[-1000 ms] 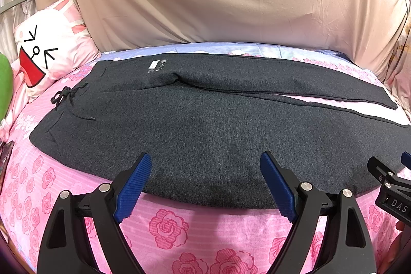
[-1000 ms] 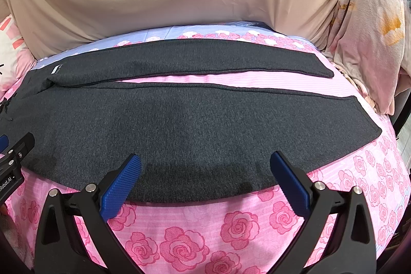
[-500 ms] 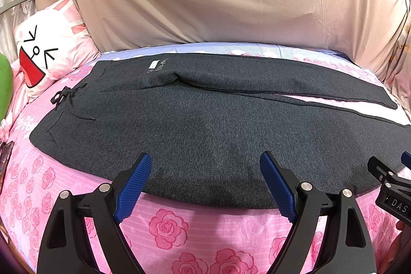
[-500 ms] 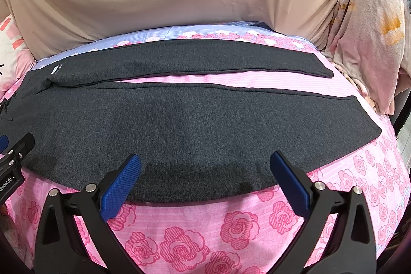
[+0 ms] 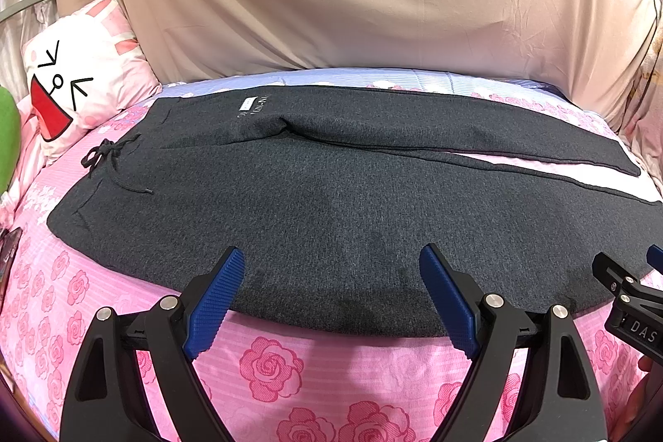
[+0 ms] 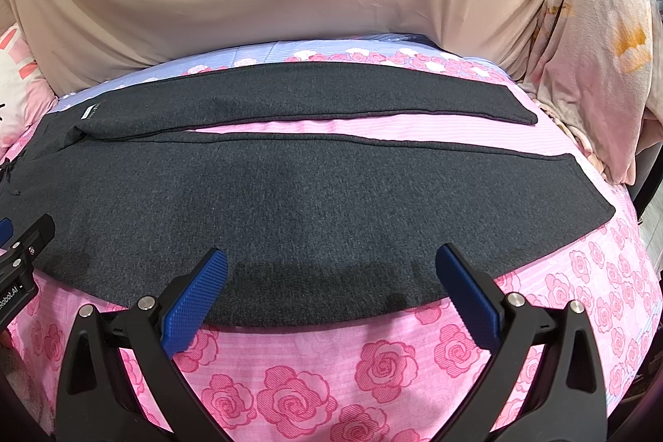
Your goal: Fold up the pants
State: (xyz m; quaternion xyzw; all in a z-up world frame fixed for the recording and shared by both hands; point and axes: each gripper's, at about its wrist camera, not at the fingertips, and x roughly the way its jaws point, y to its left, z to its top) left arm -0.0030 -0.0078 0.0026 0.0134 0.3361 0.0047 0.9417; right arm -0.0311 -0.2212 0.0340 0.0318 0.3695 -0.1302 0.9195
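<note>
Dark grey sweatpants (image 5: pixel 331 201) lie spread flat across a pink rose-print bedsheet (image 5: pixel 269 363), waistband and drawstring (image 5: pixel 108 157) toward the cartoon-face pillow (image 5: pixel 78 77), the two legs running side by side toward the far end with a strip of sheet showing between them. No fold appears to have been made yet; this looks like the opening step, with both tools poised at the near edge of the near leg. The left gripper (image 5: pixel 331 291) hovers just above that hem, its blue pads spread wide and holding nothing. The right gripper (image 6: pixel 331 286) sits further down the same leg, likewise gaping and empty. The next move likely calls for both to dip, pinch the near edge, and carry that leg over onto the far one (image 6: pixel 331 98).
</note>
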